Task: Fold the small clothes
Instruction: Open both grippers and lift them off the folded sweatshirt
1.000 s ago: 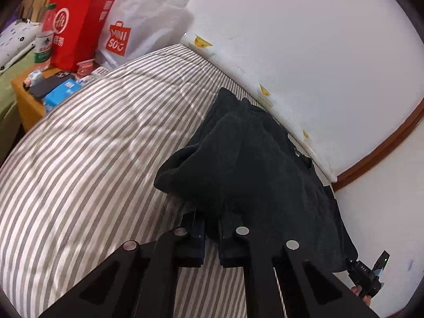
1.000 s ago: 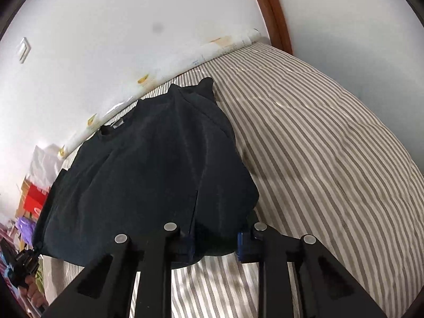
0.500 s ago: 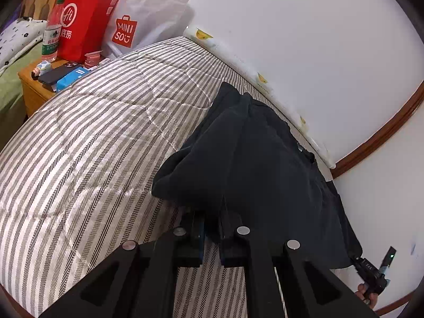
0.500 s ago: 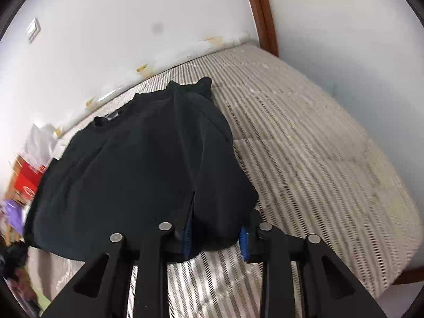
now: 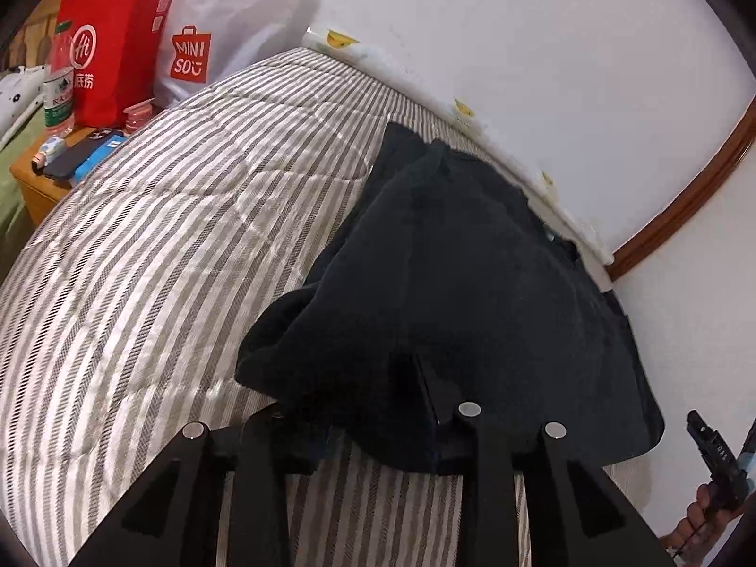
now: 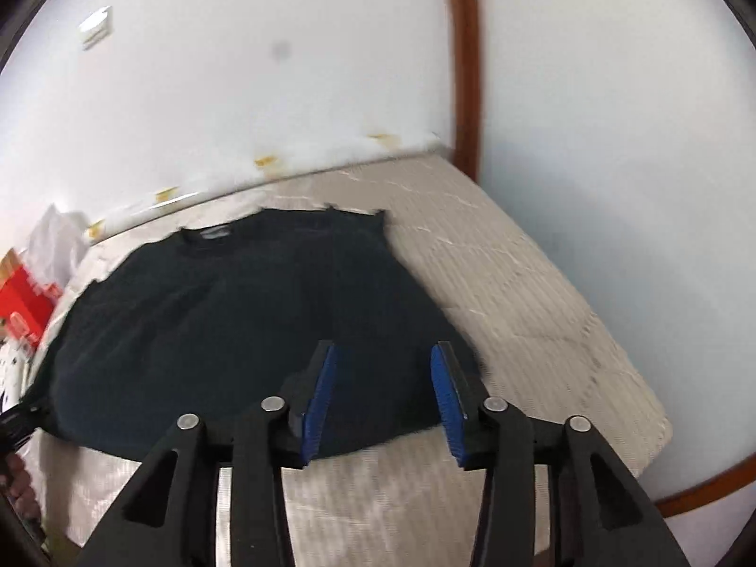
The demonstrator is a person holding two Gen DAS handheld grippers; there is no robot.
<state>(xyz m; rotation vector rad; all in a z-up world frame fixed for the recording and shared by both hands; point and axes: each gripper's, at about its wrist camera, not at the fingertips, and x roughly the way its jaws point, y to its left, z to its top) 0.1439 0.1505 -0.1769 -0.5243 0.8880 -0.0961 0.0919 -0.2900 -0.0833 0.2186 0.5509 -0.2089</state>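
Observation:
A black garment lies spread on the striped bed, its hem toward me and its collar toward the wall. My left gripper sits at the hem's left corner. Its jaws are opening; the cloth lies loose between them and covers the left fingertip. My right gripper hangs above the hem's right part. Its jaws are opening too, and its blue pads stand well apart and bare, with the garment below them. In the left wrist view a hand holds the right gripper at the far right.
A red paper bag and a white shopping bag stand at the bed's far left. Beside them a wooden nightstand holds a bottle and small items. A white wall with brown trim borders the bed.
My right gripper let go of the hem, opened wide and lifted back from the garment. My left gripper, shut on the hem before, has spread its fingers and stayed in place.

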